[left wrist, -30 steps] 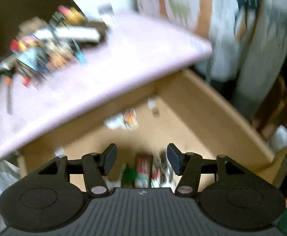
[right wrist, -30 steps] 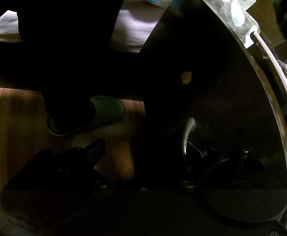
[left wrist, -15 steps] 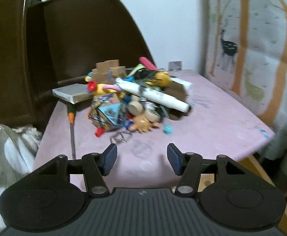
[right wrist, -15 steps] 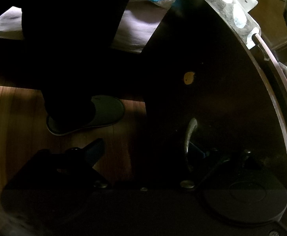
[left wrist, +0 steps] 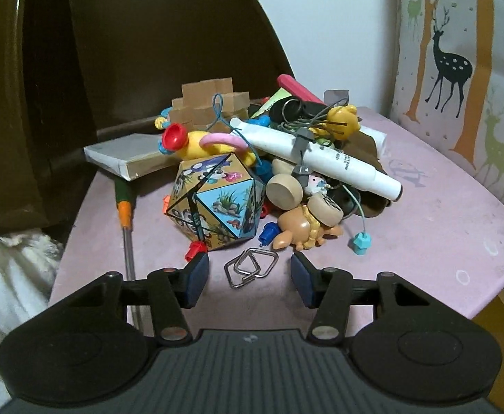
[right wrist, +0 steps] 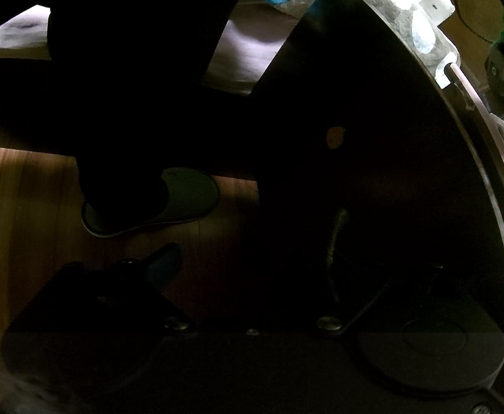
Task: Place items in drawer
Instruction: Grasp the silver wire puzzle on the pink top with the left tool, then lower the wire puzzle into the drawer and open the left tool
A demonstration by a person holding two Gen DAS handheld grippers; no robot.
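A heap of small items lies on the pink table (left wrist: 442, 227): a picture-printed polyhedron (left wrist: 214, 203), a white marker tube (left wrist: 321, 155), a yellow toy (left wrist: 200, 143), wooden blocks (left wrist: 207, 103), a tan figure (left wrist: 300, 229) and a wire ring puzzle (left wrist: 250, 267). My left gripper (left wrist: 248, 276) is open and empty, with the wire puzzle between its fingertips. My right gripper (right wrist: 252, 269) points down beside a dark cabinet panel (right wrist: 372, 189); its left finger (right wrist: 162, 264) shows, the right is lost in the dark. The drawer is out of view.
A screwdriver (left wrist: 126, 227) lies at the table's left edge, beside a flat grey box (left wrist: 127, 157). A dark headboard (left wrist: 131, 51) stands behind. A deer-print curtain (left wrist: 459, 69) hangs right. In the right wrist view, a slippered foot (right wrist: 169, 203) stands on wood floor.
My left gripper swung up from the open drawer to the table and moved in on the heap. The right gripper has barely moved.
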